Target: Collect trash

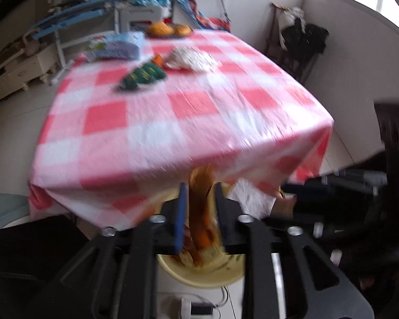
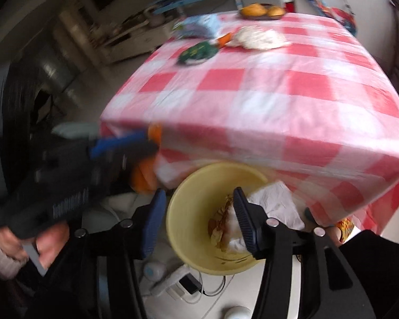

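Nearest my left camera, the left gripper (image 1: 199, 191) has a brown-orange crumpled wrapper (image 1: 199, 202) standing between its fingers (image 1: 182, 212); the blur keeps me from telling whether the pads press on it or have let go. Under it I see the pale yellow plastic bin (image 1: 199, 273) on the floor, mostly hidden by the fingers.

My right camera gives me what the left one hides: the bin's open mouth (image 2: 183, 202), with brown scraps and white crumpled paper (image 2: 236, 239) lying inside. The right gripper (image 2: 198, 199) hangs over that mouth, fingers spread apart, nothing between them. This view also shows the left gripper (image 2: 151, 143) from the side, held in a hand (image 2: 48, 242), with orange showing at its tips, beside the bin's rim.

Both grippers tilt steeply downward, just off the near edge of the counter under its pink-and-white checked cloth (image 1: 173, 111). On the far part lie a green packet (image 1: 143, 75), a white crumpled wad (image 1: 191, 59) and a bluish bag (image 1: 117, 46).
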Demonstrator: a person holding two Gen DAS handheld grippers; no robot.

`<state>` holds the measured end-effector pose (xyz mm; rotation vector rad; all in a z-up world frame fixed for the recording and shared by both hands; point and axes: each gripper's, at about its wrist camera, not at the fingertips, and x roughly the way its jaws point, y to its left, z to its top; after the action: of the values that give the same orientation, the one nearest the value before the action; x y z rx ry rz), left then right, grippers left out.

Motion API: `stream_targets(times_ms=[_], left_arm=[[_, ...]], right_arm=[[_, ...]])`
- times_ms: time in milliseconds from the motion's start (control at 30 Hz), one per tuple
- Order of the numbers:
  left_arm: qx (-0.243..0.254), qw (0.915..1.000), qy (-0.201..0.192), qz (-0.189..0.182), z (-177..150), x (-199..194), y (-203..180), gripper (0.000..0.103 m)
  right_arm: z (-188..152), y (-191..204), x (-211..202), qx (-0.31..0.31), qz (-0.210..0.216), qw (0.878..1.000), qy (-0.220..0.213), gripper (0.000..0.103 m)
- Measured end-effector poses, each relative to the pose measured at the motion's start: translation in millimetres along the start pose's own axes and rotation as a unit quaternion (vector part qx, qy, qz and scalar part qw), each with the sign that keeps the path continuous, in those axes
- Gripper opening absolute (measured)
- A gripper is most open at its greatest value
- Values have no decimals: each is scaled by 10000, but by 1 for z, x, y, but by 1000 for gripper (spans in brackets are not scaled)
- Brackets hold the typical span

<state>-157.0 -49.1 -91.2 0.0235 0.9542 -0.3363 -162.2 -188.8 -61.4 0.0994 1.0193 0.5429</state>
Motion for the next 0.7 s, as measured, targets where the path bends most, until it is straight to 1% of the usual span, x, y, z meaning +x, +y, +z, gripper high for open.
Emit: stream_targets(times_ms=[67,100,167,267,333,500,700], left_arm=[[117,9998,-75,125,-2,-2,-5,52],[170,9995,-165,193,-2,-4,-7,55],[216,9989,-288,286,-1,-9,-8,57],[118,9981,-416,442,1,-12,-2,59],[57,9971,-510,559,3,-15,2,59],[-24,9950,-691,716,5,-22,8,62],[20,9927,-853,856,6,-28,9,66]], right_arm=[[0,-9,-6,230,-61,9996,-157,54],[1,-13,-9,315,-80,9992,-230,55],[-1,-19,-15,482,-74,9980,-395,58],[-1,-22,-19,621,-57,9964,-567,60],[-1,-21,-19,655,-63,9959,-617,60],[0,-18,-19,623,-90,9957,-679,62],[3,-18,-20,550,-179,9952,-790,67]])
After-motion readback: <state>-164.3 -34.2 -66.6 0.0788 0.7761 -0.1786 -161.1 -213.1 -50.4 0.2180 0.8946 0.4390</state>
